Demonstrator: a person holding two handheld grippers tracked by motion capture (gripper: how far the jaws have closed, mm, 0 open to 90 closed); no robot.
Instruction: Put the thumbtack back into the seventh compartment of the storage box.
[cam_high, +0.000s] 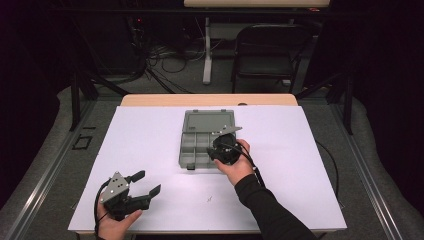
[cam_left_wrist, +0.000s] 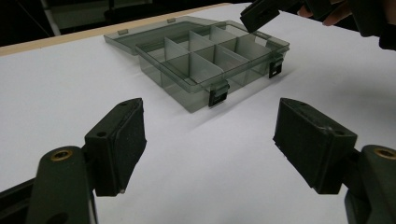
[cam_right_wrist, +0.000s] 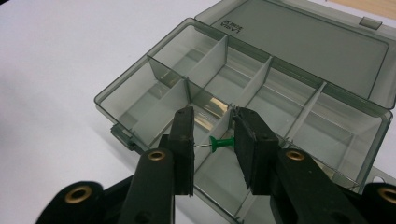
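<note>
Pinching a green pushpin (cam_right_wrist: 223, 143) between its jaws, right gripper (cam_right_wrist: 212, 142) is hovering over the open compartment box (cam_high: 192, 150); left gripper (cam_high: 145, 183) is sitting spread wide, apart on the white sheet (cam_high: 150, 130).

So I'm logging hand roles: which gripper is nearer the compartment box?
Right gripper is over the compartment box, holding a green pushpin; left gripper sits apart, near the table's front.

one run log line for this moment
right gripper: holds green push pin over open grey plastic divider box | left gripper: open, over white table sheet
</note>
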